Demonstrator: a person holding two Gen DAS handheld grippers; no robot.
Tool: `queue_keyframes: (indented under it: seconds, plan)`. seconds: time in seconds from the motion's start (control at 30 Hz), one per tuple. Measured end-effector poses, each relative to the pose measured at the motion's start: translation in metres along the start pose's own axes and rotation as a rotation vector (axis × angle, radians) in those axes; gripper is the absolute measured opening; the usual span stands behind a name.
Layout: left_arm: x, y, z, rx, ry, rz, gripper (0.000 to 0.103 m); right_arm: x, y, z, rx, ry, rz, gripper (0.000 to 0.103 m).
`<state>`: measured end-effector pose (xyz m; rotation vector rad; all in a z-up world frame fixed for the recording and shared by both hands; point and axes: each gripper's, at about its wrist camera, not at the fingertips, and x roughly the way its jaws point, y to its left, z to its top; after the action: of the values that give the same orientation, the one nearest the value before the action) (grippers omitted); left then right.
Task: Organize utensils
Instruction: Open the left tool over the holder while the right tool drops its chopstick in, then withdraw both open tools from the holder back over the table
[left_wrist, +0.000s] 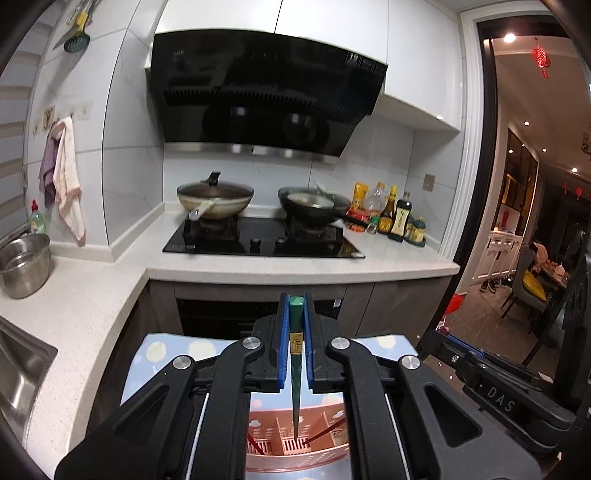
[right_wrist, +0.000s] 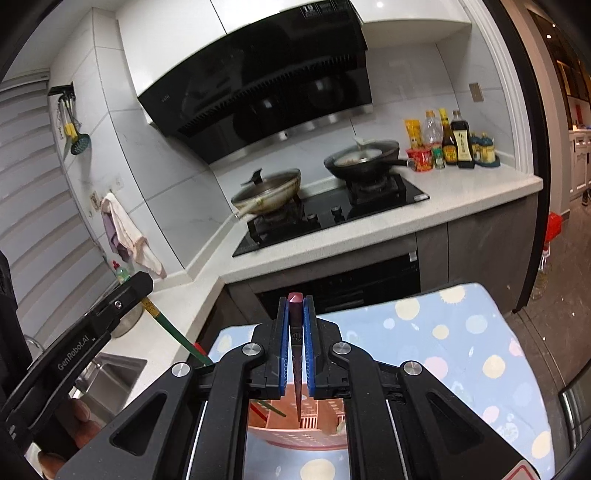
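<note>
Pink holder (left_wrist: 295, 448) with slatted compartments, standing on a dotted blue cloth (left_wrist: 162, 354); all places below given relative to this holder.

Progress, as judged: partly done. Already inside the holder: two red sticks (left_wrist: 325, 432) leaning in separate compartments in the left view; a green one (right_wrist: 275, 409) visible beside a red one in the right view. Left to do: two chopsticks, each in a gripper and not yet released. Whether further utensils wait elsewhere: not shown.

Green chopstick (left_wrist: 296, 354): directly above the holder, near upright, tip down inside a middle compartment; tip touching the floor or not, impossible to tell. Purple chopstick (right_wrist: 295, 354): likewise above the holder, tip down at a compartment mouth.

Left gripper (left_wrist: 296, 306): pointed steeply down over the holder, blue fingers (left_wrist: 283, 332) closed on the green chopstick near its blunt top. Right gripper (right_wrist: 295, 306): same downward pose just beside the left one, fingers clamped on the purple chopstick's upper end.

Beyond the holder: counter (left_wrist: 258, 269) with a hob (left_wrist: 264, 240), two pans, bottles, a steel pot, and a sink toward the left.
</note>
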<state>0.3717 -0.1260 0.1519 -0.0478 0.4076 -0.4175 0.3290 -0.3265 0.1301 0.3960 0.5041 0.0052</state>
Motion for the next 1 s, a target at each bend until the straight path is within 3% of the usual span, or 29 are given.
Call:
queue_keyframes:
  seconds: [0.2, 0.3, 0.37, 0.43, 0.5, 1.0]
  plan:
    - [0.023, 0.012, -0.023, -0.019, 0.063, 0.013, 0.007, 0.02, -0.011, -0.016, 0.014, 0.043, -0.028, 0.007]
    - [0.026, 0.015, -0.03, -0.032, 0.073, 0.025, 0.007, 0.019, -0.013, -0.019, 0.014, 0.03, -0.047, 0.015]
    - [0.027, 0.017, -0.032, -0.048, 0.083, 0.031, 0.01, 0.018, -0.013, -0.021, 0.014, 0.021, -0.057, 0.029]
    - [0.027, 0.02, -0.034, -0.065, 0.088, 0.042, 0.026, 0.015, -0.013, -0.021, 0.014, 0.013, -0.061, 0.034]
    - [0.023, 0.022, -0.036, -0.071, 0.082, 0.053, 0.031, 0.011, -0.013, -0.022, 0.007, 0.009, -0.068, 0.034]
    - [-0.014, 0.024, -0.051, -0.059, 0.099, 0.061, 0.031, -0.023, -0.001, -0.048, -0.061, 0.034, -0.095, 0.035]
